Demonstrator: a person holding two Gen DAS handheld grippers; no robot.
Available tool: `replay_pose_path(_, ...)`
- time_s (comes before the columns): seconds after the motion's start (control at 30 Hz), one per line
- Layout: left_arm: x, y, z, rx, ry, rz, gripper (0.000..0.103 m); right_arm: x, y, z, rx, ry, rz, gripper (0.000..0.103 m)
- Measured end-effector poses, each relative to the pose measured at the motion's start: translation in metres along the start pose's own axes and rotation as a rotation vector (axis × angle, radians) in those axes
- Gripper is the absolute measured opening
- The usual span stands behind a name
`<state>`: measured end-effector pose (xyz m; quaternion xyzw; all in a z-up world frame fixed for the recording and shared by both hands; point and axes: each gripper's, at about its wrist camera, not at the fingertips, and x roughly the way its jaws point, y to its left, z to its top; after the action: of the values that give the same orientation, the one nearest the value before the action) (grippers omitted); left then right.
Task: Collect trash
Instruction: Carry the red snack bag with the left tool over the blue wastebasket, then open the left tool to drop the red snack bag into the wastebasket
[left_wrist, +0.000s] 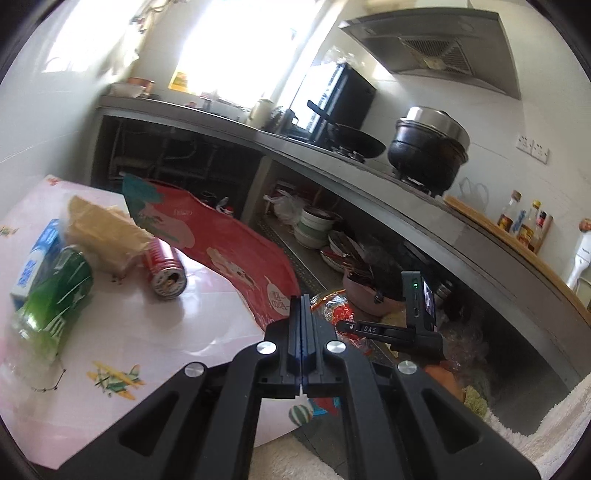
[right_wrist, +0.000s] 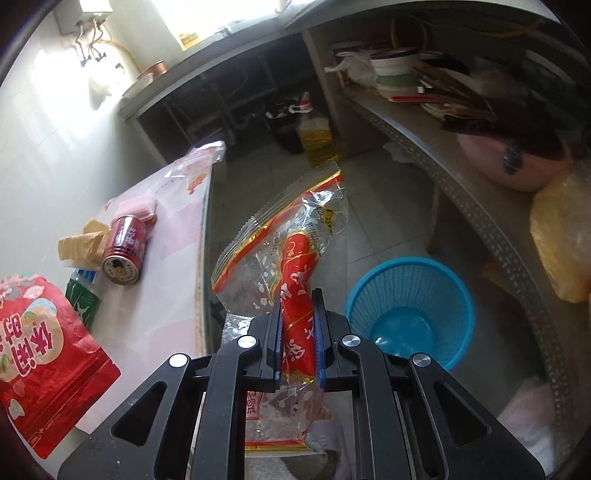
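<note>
The crinkly clear-and-red plastic snack wrapper (right_wrist: 291, 258), light, limp and probably slippery, hangs pinched mid-body in the right gripper (right_wrist: 298, 328) beside the blue plastic mesh bin (right_wrist: 410, 295), while the left gripper (left_wrist: 303, 332), fingers together, holds nothing.

Table (left_wrist: 155, 332) at left, counter (left_wrist: 369, 177) running behind and to the right; can (left_wrist: 166, 273) lies on its side on the table, touching the crumpled paper (left_wrist: 103, 232) behind it; bottle (left_wrist: 51, 299) and carton (left_wrist: 33, 262) lie left of the can; large pouch (left_wrist: 221, 243) hangs over the table's far edge; pot (left_wrist: 428, 147) and wok (left_wrist: 354, 142) sit on the counter; bowls (left_wrist: 314, 225) stacked on the shelf beneath; basket (right_wrist: 410, 310) stands on the floor right of the table, below the shelf; wrapper (right_wrist: 295, 273) sits between table edge and basket, above the floor; oil jug (right_wrist: 316, 136) on the floor behind.
</note>
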<state>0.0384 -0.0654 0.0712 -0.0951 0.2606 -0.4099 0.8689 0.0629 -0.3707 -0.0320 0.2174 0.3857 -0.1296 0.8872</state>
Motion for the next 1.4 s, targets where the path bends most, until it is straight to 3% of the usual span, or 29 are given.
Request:
replay_pose_path(0.2,0.088,-0.057,0.021,0.127,0.164,-0.102,0.000,0.007,-0.059,-0.017,0.092,0.014,-0.096,0.012)
replay_pose_path(0.3,0.151,-0.075,0.020,0.173,0.316,-0.114,0.000,0.026,-0.088,-0.026,0.156,0.049,-0.121,0.012)
replay_pose_path(0.43,0.251,-0.088,0.000,0.201,0.580,-0.087,0.000,0.067,-0.129,-0.039,0.268,0.123,-0.127,0.012)
replay_pose_path(0.63,0.375,-0.087,-0.060,0.247,0.877,0.007,0.000,0.138,-0.178,-0.053,0.430,0.235,-0.138,0.012)
replay_pose_path(0.83,0.453,-0.078,-0.108,0.332,1.039,0.102,0.000,0.200,-0.188,-0.051,0.452,0.293,-0.195,0.018)
replay_pose_path(0.87,0.462,-0.077,-0.115,0.346,1.058,0.116,0.001,0.210,-0.188,-0.050,0.444,0.303,-0.207,0.021)
replay_pose_path(0.93,0.479,-0.071,-0.126,0.372,1.081,0.161,0.004,0.230,-0.191,-0.051,0.425,0.328,-0.206,0.041)
replay_pose_path(1.0,0.491,-0.064,-0.132,0.370,1.095,0.202,0.021,0.242,-0.194,-0.052,0.404,0.329,-0.213,0.045)
replay_pose_path(1.13,0.496,-0.058,-0.126,0.307,1.064,0.247,0.030,0.236,-0.202,-0.052,0.420,0.292,-0.228,0.059)
replay_pose_path(1.4,0.459,-0.059,-0.074,0.274,0.943,0.218,0.037,0.176,-0.207,-0.065,0.479,0.176,-0.223,0.063)
